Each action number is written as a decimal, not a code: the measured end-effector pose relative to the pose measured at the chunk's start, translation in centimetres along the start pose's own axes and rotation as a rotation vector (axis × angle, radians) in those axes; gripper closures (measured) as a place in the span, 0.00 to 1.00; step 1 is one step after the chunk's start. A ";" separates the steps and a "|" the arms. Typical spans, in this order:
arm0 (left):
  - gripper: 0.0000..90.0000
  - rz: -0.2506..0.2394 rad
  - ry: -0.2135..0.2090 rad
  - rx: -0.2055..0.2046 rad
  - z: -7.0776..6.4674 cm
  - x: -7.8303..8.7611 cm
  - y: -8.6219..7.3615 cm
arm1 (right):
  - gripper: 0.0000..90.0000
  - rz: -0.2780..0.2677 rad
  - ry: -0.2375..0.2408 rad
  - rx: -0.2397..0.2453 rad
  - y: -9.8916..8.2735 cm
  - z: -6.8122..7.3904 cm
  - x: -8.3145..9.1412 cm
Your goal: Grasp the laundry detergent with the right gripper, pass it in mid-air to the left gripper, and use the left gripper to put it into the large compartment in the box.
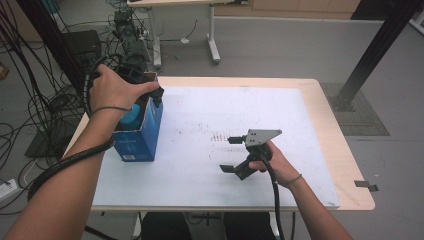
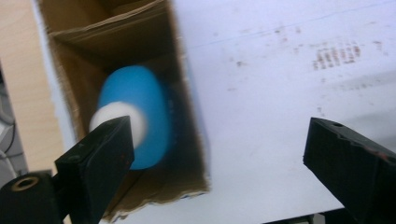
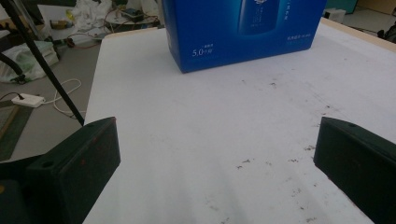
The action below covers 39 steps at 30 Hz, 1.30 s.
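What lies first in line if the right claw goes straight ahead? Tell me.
Probably the blue box: the right claw, jaws open and empty, points across bare white sheet toward it. Depth is hard to judge.

- The high view is evenly lit and soft, without hard shadows; the white bench [image 1: 210, 150] top is bright but not glaring.
- In the left gripper view, the blue bottle [image 2: 135, 116] and open box [image 2: 187, 154] are smeared by motion blur.
- The right gripper view is sharper, though the near black jaws are out of focus.
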<state>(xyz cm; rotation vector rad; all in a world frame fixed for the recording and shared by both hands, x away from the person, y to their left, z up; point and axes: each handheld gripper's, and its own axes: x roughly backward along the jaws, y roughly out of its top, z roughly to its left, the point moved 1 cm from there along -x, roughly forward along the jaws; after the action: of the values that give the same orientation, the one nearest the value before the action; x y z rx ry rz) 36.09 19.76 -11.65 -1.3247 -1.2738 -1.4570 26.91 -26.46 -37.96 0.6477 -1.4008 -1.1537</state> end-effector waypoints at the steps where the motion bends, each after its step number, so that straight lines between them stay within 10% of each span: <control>1: 0.09 -0.001 -0.010 -0.019 -0.2 0.1 0.0 | 0.01 0.000 0.000 0.000 0.0 0.0 0.0; 16: 0.07 -0.029 -0.039 -0.262 -6.2 0.0 -0.3 | 0.01 0.016 -0.013 -0.008 0.3 -0.2 -0.2; 39: 0.08 0.075 -0.127 -0.428 -11.4 -5.0 -0.9 | 0.01 0.068 -0.053 -0.041 1.2 -0.6 2.2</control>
<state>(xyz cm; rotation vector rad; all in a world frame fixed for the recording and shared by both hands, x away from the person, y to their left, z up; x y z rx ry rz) 33.63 8.42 -16.26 -1.7480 -1.0070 -1.6743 27.28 -28.16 -36.05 0.5395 -1.4295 -1.1503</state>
